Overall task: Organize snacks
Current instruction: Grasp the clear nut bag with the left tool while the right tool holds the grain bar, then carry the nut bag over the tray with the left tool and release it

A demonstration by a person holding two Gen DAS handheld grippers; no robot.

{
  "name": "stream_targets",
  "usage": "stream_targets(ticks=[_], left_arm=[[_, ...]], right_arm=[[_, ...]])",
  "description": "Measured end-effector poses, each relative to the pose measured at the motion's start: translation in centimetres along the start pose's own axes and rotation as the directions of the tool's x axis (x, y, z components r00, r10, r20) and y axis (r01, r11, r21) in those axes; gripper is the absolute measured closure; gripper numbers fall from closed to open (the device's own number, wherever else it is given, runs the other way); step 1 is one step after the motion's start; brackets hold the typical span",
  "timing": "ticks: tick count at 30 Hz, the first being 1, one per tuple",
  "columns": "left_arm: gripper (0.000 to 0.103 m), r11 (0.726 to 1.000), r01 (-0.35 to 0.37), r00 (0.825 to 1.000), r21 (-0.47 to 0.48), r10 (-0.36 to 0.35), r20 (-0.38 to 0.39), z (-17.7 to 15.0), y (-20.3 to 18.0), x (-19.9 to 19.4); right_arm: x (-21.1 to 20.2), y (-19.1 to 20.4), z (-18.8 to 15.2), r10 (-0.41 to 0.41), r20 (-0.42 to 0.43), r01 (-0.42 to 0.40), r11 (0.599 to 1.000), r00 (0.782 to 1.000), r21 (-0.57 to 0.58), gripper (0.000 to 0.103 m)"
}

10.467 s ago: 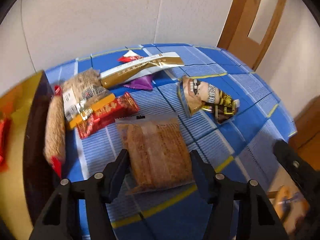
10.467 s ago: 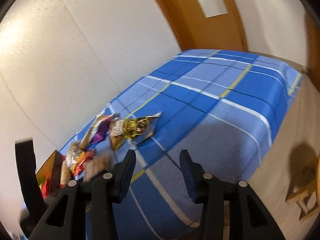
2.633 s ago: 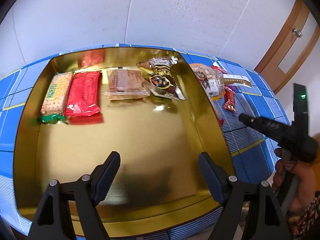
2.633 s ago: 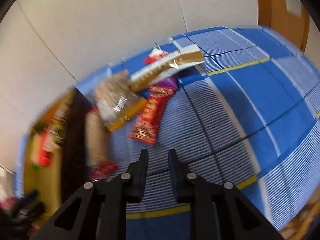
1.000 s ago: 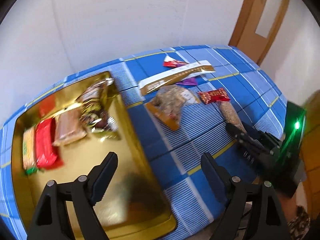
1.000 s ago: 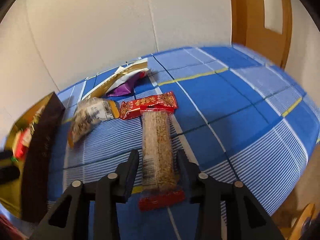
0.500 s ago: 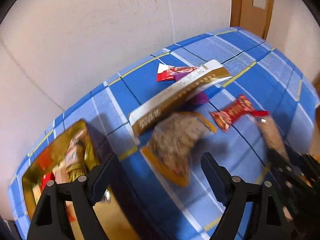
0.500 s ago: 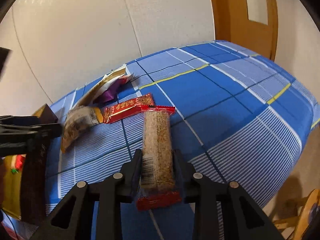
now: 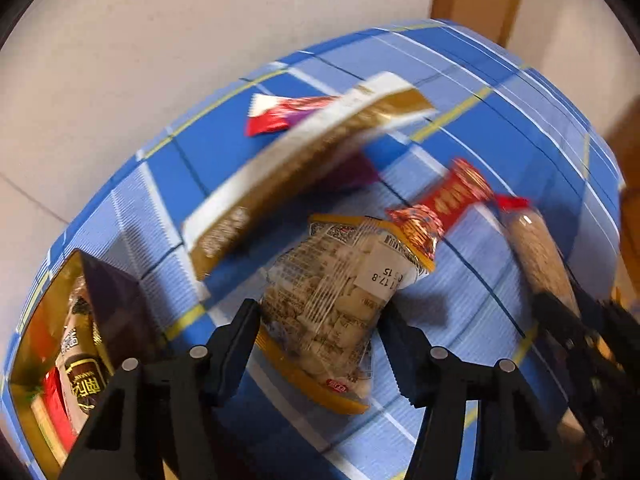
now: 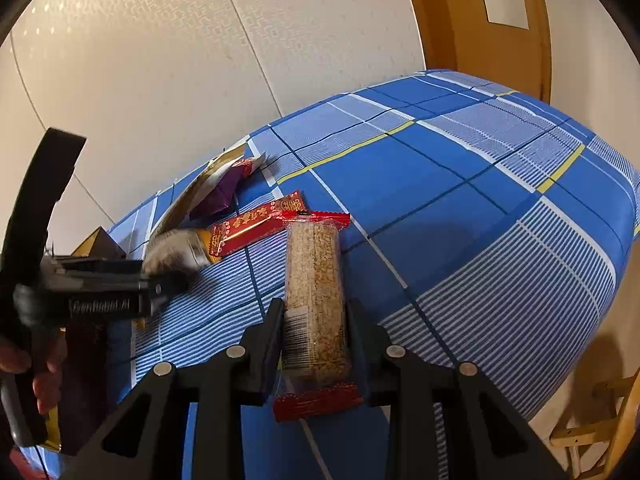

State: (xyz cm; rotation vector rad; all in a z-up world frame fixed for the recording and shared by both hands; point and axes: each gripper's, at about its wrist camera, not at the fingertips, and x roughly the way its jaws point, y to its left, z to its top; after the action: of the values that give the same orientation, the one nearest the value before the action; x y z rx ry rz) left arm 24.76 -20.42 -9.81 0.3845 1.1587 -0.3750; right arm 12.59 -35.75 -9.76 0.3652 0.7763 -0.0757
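Between the left gripper point(image 9: 320, 344), closing around the clear yellow-edged cracker bag point(image 9: 336, 304): best squeezed mid-bag, gently. Right gripper point(image 10: 316, 332) pinching the clear red-ended sesame bar point(image 10: 316, 292).

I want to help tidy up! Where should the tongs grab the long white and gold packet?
Probably across its narrow middle, coming down from above. The white and gold packet is long and flat, and its far end rests on the purple packet and a red-and-white one, so a pinch on its two long edges should lift it evenly.
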Motion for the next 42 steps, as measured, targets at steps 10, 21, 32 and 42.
stream_targets(ticks=[10,21,32,42], left_arm=[[0.034,0.998,0.014,1.000,-0.059,-0.013,0.004,0.2,0.6,0.7],[0.051,0.998,0.019,0.997,-0.061,-0.014,0.076,-2.5,-0.3,-2.2],[0.051,0.996,0.046,0.984,-0.079,-0.031,0.176,-6.0,0.1,-7.7],[0.051,0.985,0.098,0.975,-0.140,-0.067,0.213,-10.0,2.6,-10.5]], right_arm=[[-0.1,-0.1,-0.1,0.007,0.008,-0.007,1.000,1.000,0.006,0.072],[-0.3,-0.3,-0.4,0.011,0.032,-0.012,0.999,0.999,0.030,0.072],[-0.3,0.4,-0.7,-0.030,0.063,0.031,0.999,0.998,-0.011,0.072],[-1.0,-0.2,-1.3,0.018,0.068,-0.021,0.999,0.998,0.044,0.072]])
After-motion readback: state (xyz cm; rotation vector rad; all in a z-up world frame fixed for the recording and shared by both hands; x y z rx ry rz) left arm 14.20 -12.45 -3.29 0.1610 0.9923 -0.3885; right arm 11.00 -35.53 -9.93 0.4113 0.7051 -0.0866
